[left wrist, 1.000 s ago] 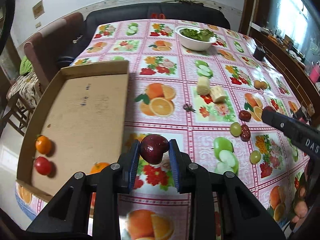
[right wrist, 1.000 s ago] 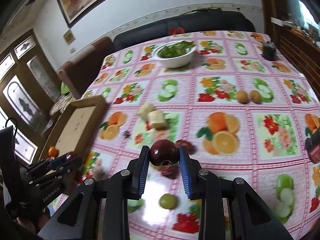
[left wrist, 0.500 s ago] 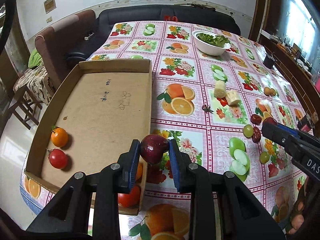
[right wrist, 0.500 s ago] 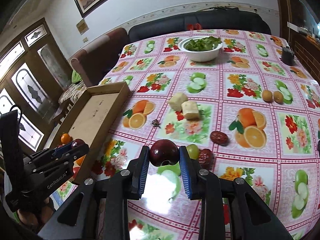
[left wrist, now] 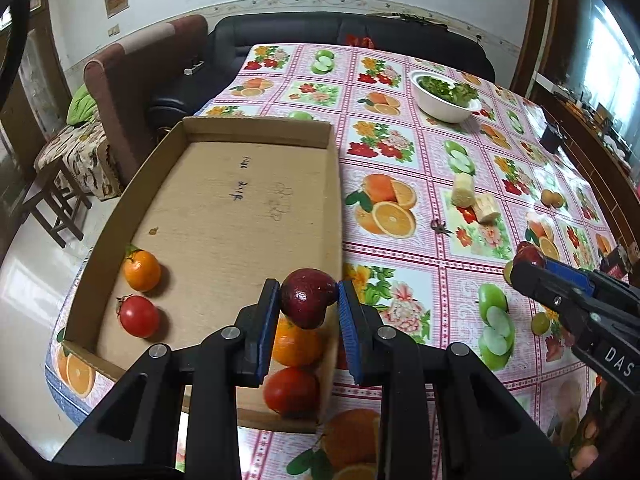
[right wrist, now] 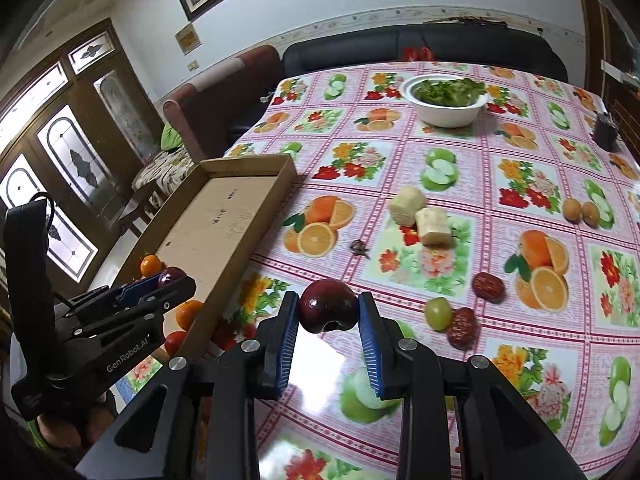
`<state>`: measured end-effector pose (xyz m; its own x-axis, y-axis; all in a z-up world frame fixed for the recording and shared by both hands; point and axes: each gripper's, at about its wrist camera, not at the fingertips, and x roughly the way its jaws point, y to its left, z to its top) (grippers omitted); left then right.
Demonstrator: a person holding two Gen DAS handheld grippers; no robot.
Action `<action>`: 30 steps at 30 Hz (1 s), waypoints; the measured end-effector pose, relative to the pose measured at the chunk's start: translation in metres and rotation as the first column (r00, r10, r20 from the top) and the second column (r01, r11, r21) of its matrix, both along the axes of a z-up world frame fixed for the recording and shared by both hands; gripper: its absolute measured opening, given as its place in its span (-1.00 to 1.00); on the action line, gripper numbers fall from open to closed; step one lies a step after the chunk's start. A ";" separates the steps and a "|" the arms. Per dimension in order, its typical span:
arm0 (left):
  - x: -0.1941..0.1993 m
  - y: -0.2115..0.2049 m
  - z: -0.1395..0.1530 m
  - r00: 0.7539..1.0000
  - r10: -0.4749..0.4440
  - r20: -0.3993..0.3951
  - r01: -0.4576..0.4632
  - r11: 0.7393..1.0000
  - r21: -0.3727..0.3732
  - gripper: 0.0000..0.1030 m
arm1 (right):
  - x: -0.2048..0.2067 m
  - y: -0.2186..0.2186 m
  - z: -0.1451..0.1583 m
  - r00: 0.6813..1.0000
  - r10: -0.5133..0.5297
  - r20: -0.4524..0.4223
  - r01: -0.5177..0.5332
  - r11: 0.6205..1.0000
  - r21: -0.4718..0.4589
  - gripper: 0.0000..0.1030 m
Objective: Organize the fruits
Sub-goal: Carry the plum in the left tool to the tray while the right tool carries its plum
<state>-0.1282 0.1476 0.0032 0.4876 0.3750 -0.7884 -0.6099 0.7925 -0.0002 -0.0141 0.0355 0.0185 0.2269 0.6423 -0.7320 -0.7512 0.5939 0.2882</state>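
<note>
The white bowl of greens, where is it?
The bowl sits at the table's far end near the black sofa, seen top right in both views, far beyond the box.

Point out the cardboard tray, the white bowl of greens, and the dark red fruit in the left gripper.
cardboard tray [left wrist: 256, 126], left wrist view, far wall.
white bowl of greens [right wrist: 448, 114], right wrist view, front side.
dark red fruit [left wrist: 306, 298], left wrist view, its middle, between the pads.

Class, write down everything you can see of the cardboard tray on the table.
The cardboard tray is a shallow, open-topped box of plain brown card with low upright walls and pen scribbles on its floor. It lies flat at the table's left edge on the fruit-print cloth. Inside, near its front, sit two oranges and two tomatoes; the rest of the floor is bare.
</note>
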 end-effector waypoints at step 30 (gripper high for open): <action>-0.029 0.068 -0.037 0.994 0.096 -0.048 -0.101 0.987 -0.127 -0.48 | -0.038 0.179 -0.037 0.952 0.297 -0.074 -0.301 0.952 -0.052 -0.42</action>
<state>-0.1570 0.2152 -0.0335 0.4190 0.3137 -0.8521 -0.6866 0.7235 -0.0713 -0.0525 0.2141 -0.0190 -0.0171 0.6262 -0.7795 -0.8780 0.3635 0.3113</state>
